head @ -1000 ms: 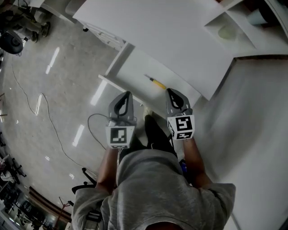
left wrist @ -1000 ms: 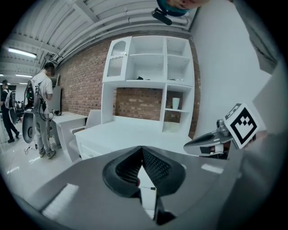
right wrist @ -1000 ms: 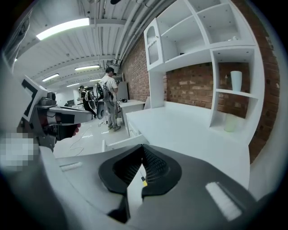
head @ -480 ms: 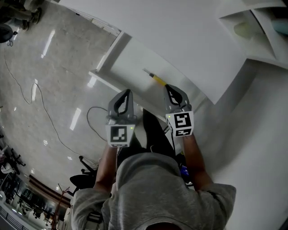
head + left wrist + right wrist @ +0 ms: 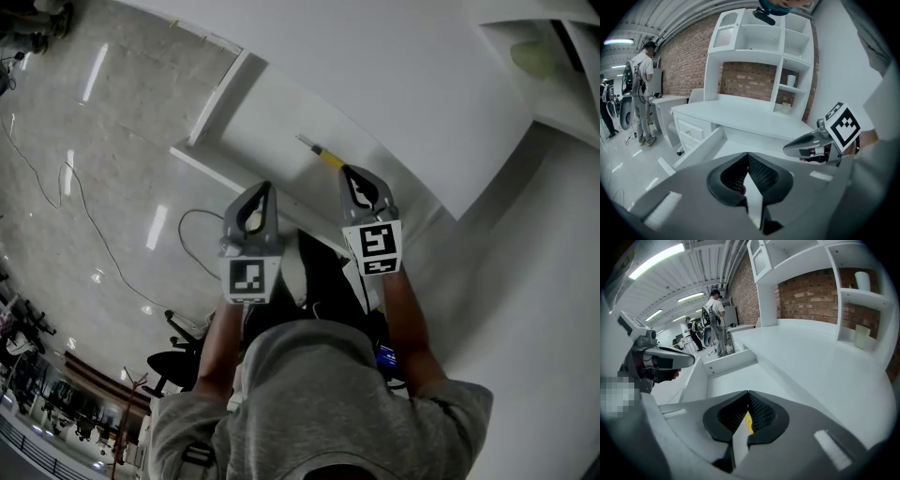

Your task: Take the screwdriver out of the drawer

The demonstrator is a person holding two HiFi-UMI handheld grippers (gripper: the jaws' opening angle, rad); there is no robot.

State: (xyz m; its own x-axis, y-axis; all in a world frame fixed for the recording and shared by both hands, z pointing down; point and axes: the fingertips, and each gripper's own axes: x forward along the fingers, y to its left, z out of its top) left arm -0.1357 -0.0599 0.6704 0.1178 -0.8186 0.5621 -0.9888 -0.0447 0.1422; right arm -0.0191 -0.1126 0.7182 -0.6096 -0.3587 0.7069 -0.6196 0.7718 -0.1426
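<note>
The white drawer (image 5: 246, 120) stands pulled out from under the white desk top (image 5: 403, 84). A screwdriver (image 5: 323, 156) with a yellow handle lies on the drawer floor near the desk edge. My right gripper (image 5: 348, 172) is shut, its tip just short of the handle in the head view. In the right gripper view, the yellow handle (image 5: 748, 422) shows through the gap behind the right gripper's (image 5: 749, 393) closed tips. My left gripper (image 5: 265, 187) is shut and empty over the drawer's front edge. In the left gripper view the left gripper (image 5: 748, 155) points into the drawer (image 5: 705, 145).
A shelf unit (image 5: 539, 56) stands on the desk at the back right. A thin cable (image 5: 75, 197) runs over the shiny floor at the left. A low cabinet with small drawers (image 5: 689, 131) stands left of the open drawer. People (image 5: 640, 93) stand far off.
Both grippers have come down together towards the open drawer, both still shut. The right tip now lies much closer to the screwdriver's handle.
</note>
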